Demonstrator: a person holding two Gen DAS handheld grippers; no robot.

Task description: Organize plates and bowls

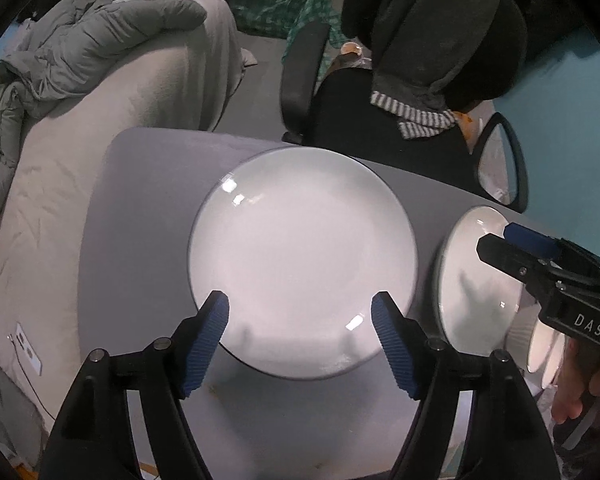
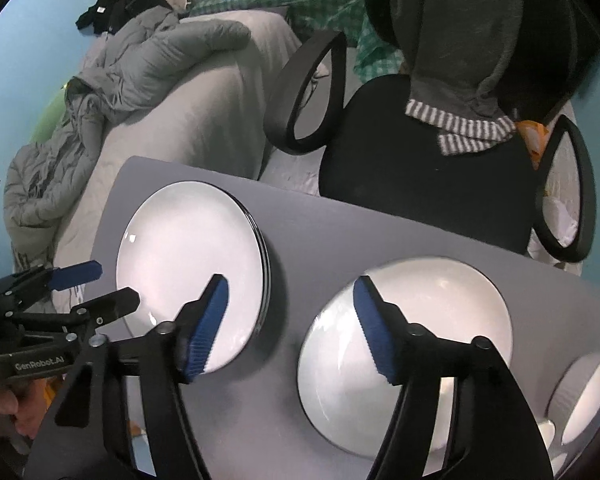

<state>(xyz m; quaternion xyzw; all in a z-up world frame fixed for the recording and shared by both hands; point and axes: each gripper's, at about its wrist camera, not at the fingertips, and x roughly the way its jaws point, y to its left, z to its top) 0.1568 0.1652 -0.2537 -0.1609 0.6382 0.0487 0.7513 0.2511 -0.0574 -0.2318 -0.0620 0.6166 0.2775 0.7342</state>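
Plates sit in two groups on the grey counter point(image 2: 320, 232): a stack of white plates point(image 2: 192, 276) near its far left corner, and a single white plate point(image 2: 452, 320) toward the right. Only the right wrist view shows the stack's layered rims and a ribbed white bowl point(image 2: 588, 396) at the counter's right edge; the left wrist view shows just the stack's top plate point(image 1: 300, 256). Both tongs point steeply down, released, with nothing between their blue pads. The left tongs point(image 1: 300, 320) hover above the stack's near rim; the right tongs point(image 2: 290, 320) hang over the gap between stack and single plate. Beyond the far edge stands a black office chair point(image 2: 420, 172) draped with a dark garment point(image 2: 452, 40), beside a sofa point(image 1: 112, 128) carrying a grey puffer jacket point(image 1: 80, 40).
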